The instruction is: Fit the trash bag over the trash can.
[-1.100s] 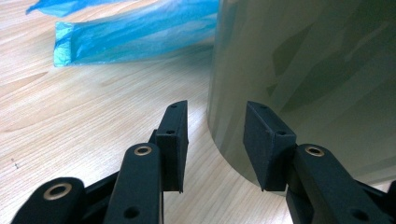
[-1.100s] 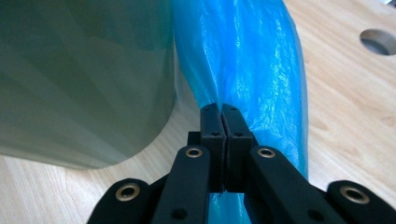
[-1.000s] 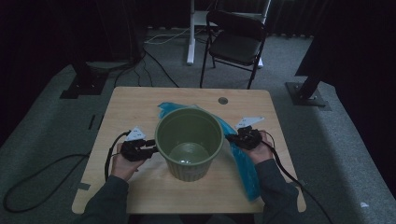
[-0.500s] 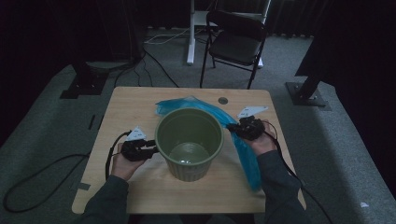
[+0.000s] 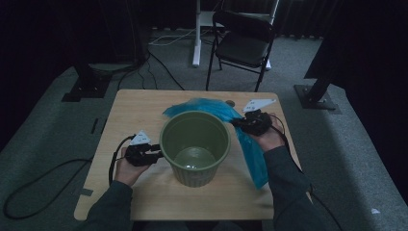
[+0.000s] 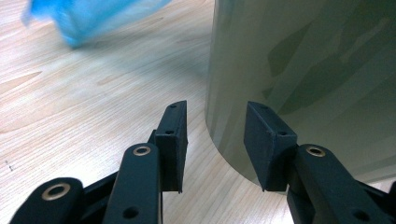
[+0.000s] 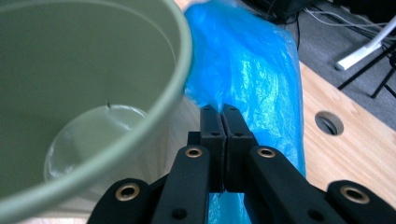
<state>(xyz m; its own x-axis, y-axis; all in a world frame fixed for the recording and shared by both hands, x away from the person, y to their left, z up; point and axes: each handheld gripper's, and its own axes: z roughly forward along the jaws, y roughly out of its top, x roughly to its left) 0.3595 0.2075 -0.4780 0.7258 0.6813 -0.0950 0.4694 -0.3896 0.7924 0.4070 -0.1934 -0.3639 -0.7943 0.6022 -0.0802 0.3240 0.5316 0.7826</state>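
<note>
An olive-green bucket (image 5: 195, 147) stands upright mid-table, with a clear disc on its bottom. A blue plastic bag (image 5: 252, 154) drapes from behind its far rim down along its right side. My right gripper (image 5: 239, 123), held above the table at the bucket's right rim, is shut on the bag's thin film (image 7: 252, 70); its jaws (image 7: 222, 112) meet flat with the rim (image 7: 184, 56) just to their left. My left gripper (image 5: 156, 155) rests low at the bucket's left wall. Its jaws (image 6: 215, 135) stand open, the wall (image 6: 303, 70) just ahead of them.
The light wooden table (image 5: 134, 110) has a round cable hole (image 5: 230, 103) near its far edge. A black folding chair (image 5: 240, 45) stands beyond the table. Stand bases and cables lie on the grey carpet to the left and right.
My right gripper has risen with the bag, pulling the blue film up off the table and higher behind the bucket's rim. The left gripper and bucket have stayed put.
</note>
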